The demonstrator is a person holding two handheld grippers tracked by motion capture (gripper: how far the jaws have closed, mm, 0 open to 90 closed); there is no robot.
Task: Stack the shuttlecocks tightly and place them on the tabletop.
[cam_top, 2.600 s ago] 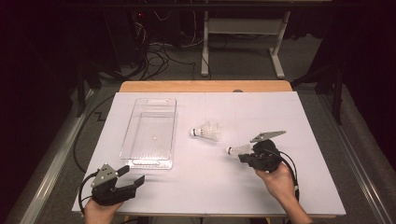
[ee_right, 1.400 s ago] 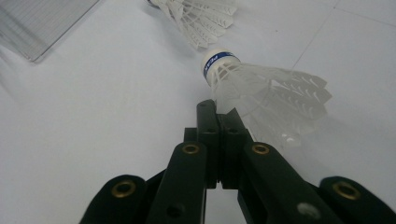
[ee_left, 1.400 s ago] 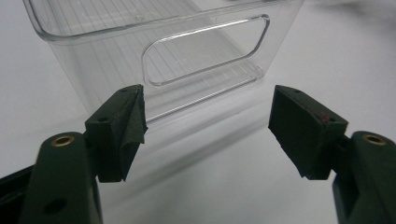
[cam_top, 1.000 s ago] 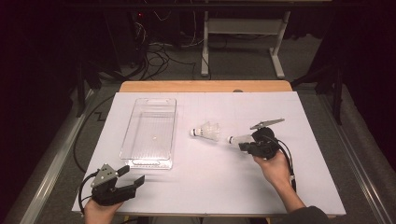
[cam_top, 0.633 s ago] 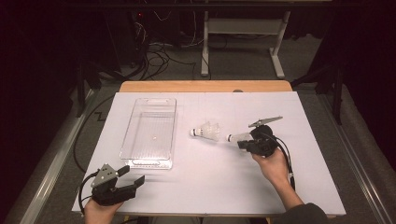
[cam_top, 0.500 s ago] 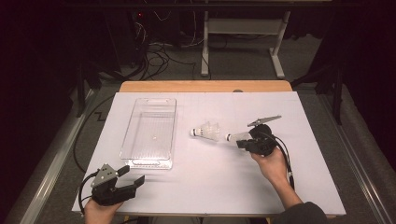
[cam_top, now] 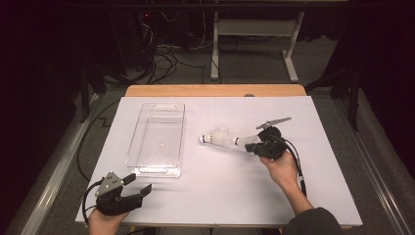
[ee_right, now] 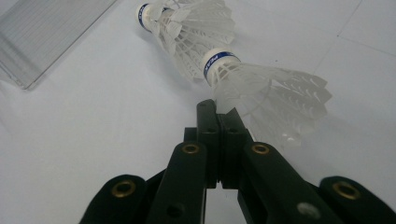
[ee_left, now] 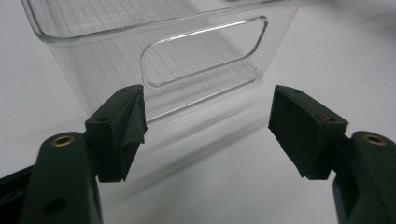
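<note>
The right gripper (ee_right: pixel 218 112) is fully closed, its jaws pinching the feather-skirt rim of one shuttlecock (ee_right: pixel 261 88), which it carries with the cork nose forward. That nose sits right against the skirt of the second shuttlecock (ee_right: pixel 187 28) lying on the white table (cam_top: pixel 220 196). From above, the pair lies right of centre, with the clear plastic bin (cam_top: pixel 157 138) well apart at nine o'clock of them.

The left gripper (ee_left: pixel 205 126) rests near the table's front-left corner, jaws spread wide and holding nothing, facing the bin's near end wall with its handle cut-out.

Risks: the hold is on thin feather edge only, so the shuttlecock may pivot or slip during a carry toward the bin. The pinch may crease the feathers. Any forward push could nudge the second shuttlecock and roll it away.
</note>
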